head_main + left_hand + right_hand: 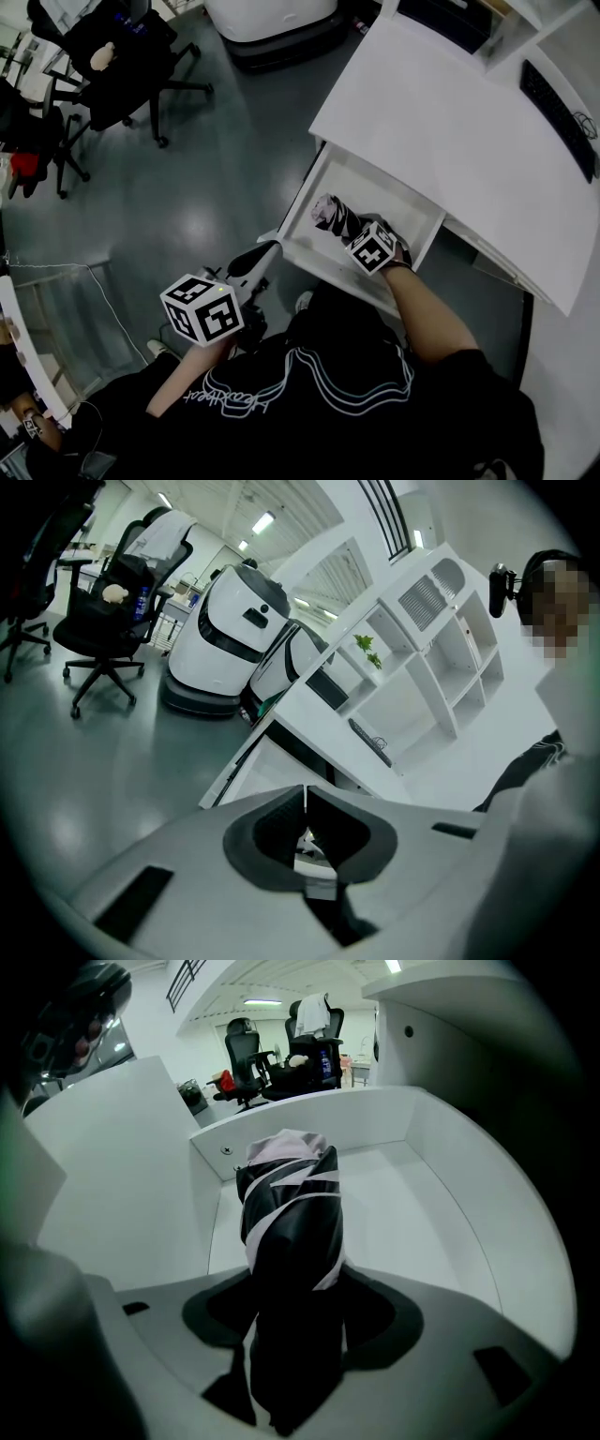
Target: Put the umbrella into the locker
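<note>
The folded umbrella (330, 214), black with pale stripes, stands tilted inside the open white locker drawer (424, 246), its tip toward the drawer's front wall (309, 1121). My right gripper (351, 231) points steeply down into the drawer. In the right gripper view the umbrella (291, 1232) runs between both jaws of the right gripper (292, 1335), which is shut on it. My left gripper (272, 249) hovers at the drawer's near left corner. Its jaw tips meet in the left gripper view, so the left gripper (305, 794) is shut, with nothing seen between them.
The drawer sticks out from under a white desk (450, 122) carrying a keyboard (558, 112). Black office chairs (122, 66) and a white wheeled machine (272, 23) stand on the grey floor beyond. White shelving (422, 677) rises behind the desk.
</note>
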The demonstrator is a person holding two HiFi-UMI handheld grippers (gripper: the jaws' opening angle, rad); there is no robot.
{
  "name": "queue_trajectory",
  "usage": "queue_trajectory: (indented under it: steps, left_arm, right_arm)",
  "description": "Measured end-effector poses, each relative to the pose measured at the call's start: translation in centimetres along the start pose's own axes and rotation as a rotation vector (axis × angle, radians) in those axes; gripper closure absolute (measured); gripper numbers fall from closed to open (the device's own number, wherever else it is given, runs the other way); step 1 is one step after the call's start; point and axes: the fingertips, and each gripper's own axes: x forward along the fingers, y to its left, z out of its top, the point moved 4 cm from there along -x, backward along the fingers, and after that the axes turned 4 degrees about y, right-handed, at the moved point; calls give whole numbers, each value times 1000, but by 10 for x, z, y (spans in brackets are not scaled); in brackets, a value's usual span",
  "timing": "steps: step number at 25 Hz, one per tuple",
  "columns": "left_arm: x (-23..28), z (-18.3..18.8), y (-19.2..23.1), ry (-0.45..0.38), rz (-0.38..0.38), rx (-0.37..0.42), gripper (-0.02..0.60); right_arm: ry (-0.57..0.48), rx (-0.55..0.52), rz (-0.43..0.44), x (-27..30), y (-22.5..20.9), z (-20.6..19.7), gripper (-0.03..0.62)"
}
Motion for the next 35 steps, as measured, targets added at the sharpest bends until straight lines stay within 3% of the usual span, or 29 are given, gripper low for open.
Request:
queue_trajectory:
  steps: [2,7,10,17,25,30,35]
  left_arm:
    - [-1,4,-3,0,-1,13,569]
    - [-2,12,-8,-11,-7,27,569]
    - [-2,13,-11,-17,-18,34,569]
    - [-6,16,-23,-43,-63,50,569]
    - [-17,17,-55,-61,-160,97,569]
    - [-28,24,-88,-110,-249,143,569]
    - [-42,25,-121,-135,-328,206,569]
  right_arm:
    - [-4,28,18,0,0,-1,325]
    - [-53,99,86,-6,5,6,206]
    - [-78,154,66,-16,-2,5,155]
    - [-228,225,-6,-82,-13,13,154]
    - [-672,397,84,-223,14,52,262]
    - [-914,413,100,-302,38,52,394]
    - [-1038,394,43,-352,63,42,577]
